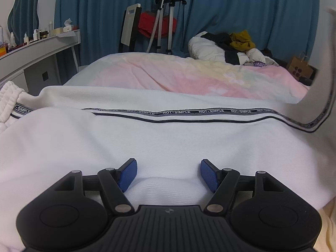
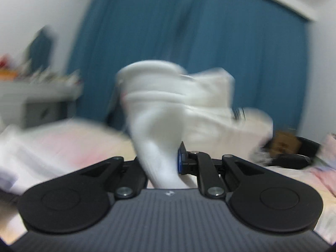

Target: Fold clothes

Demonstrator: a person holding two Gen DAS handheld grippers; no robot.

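Observation:
White track trousers [image 1: 147, 138] with a black "NOT-SIMPLE" side stripe [image 1: 195, 112] lie across the bed. My left gripper [image 1: 169, 173] is open, its blue pads [image 1: 128, 174] resting low on the white cloth near its front edge. At the right edge one trouser leg [image 1: 323, 88] rises off the bed. In the blurred right wrist view my right gripper [image 2: 166, 161] is shut on a bunched end of the white trousers [image 2: 168, 113] and holds it up above the bed; only its right blue pad [image 2: 179, 160] shows.
The bed has a pink pastel cover [image 1: 189, 73]. A pile of clothes [image 1: 231, 46] lies at its far end. A white desk with bottles [image 1: 37, 48] stands left. A chair and garment steamer [image 1: 159, 25] stand before blue curtains. A paper bag [image 1: 300, 68] sits far right.

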